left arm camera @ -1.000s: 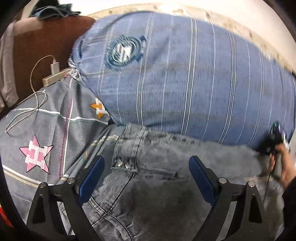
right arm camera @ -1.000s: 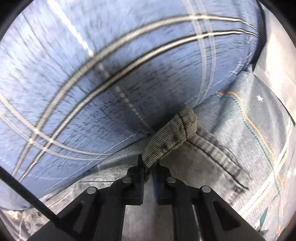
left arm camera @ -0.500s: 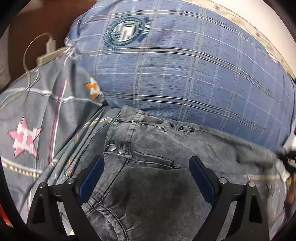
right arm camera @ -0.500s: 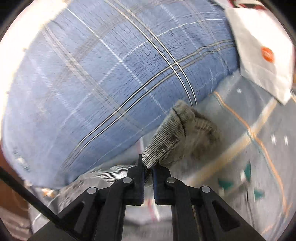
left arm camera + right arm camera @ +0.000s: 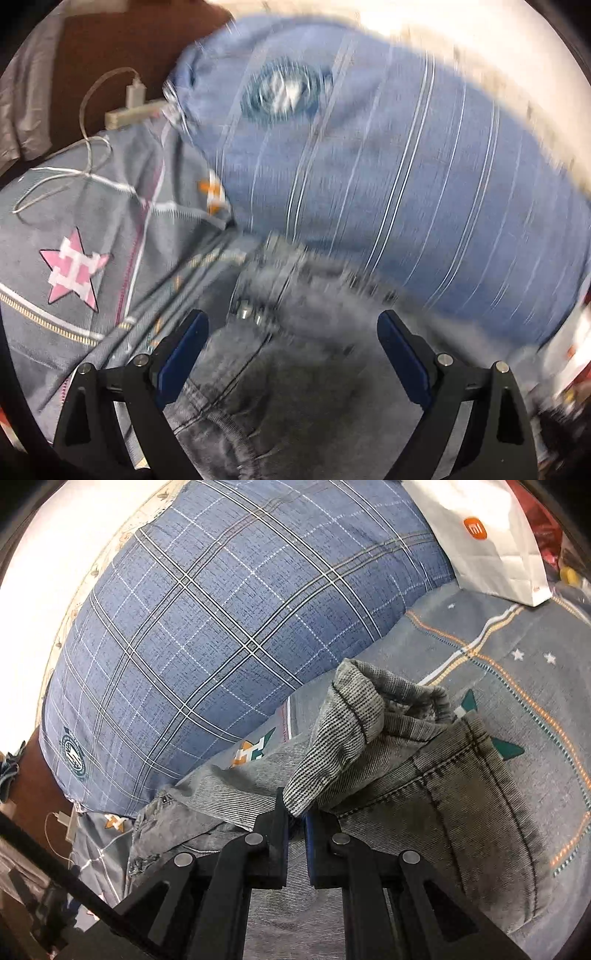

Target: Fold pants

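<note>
Grey denim pants (image 5: pixel 295 369) lie on a patterned grey bedsheet (image 5: pixel 74 221) in front of a big blue plaid pillow (image 5: pixel 388 177). My left gripper (image 5: pixel 291 343) is open and empty, hovering over the waistband with its metal buttons (image 5: pixel 247 314). My right gripper (image 5: pixel 295 812) is shut on a fold of the pants (image 5: pixel 424 786) at the waistband edge, lifting it so the inside-out fabric (image 5: pixel 343 738) stands up. A back pocket (image 5: pixel 480 812) shows to its right.
The blue plaid pillow (image 5: pixel 229 635) fills the back. A white paper bag (image 5: pixel 491 542) stands at the far right. A white charger and cable (image 5: pixel 129 103) lie by a brown headboard (image 5: pixel 110 44) at the left.
My right gripper has lifted and pulled back with the waistband fold, away from the pillow. The left view has shifted and blurred; its gripper stays open over the buttons.
</note>
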Demonstrator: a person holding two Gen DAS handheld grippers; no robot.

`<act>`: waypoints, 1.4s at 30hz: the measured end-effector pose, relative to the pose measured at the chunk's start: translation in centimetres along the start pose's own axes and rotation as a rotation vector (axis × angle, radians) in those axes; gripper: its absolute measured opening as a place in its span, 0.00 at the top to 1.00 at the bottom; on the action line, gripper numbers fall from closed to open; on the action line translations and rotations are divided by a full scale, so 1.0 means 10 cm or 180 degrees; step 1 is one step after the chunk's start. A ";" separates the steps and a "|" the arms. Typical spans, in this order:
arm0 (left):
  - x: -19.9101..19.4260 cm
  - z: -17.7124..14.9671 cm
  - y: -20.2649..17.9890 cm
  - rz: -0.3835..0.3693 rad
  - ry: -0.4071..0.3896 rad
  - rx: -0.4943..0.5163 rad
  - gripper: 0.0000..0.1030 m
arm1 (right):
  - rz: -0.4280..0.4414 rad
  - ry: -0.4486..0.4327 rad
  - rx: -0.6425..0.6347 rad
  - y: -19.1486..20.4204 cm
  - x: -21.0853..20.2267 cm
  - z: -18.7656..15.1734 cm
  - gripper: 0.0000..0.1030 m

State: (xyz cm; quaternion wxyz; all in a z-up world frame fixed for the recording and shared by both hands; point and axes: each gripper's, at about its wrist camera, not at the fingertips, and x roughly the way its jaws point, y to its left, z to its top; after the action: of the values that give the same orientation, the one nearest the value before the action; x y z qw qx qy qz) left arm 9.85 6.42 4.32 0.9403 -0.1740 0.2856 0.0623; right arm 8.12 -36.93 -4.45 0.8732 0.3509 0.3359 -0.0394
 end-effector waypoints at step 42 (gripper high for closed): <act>1.85 -1.09 -2.03 -0.0941 0.2519 0.0116 0.86 | 0.0174 0.0558 0.0543 -0.31 0.10 0.00 0.92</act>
State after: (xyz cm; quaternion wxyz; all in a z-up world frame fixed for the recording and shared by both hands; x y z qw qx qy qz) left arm 23.94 -16.13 -8.57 0.7599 -0.2069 0.5977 -0.1499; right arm 7.97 -39.11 -6.93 0.8082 0.4350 0.3967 -0.0132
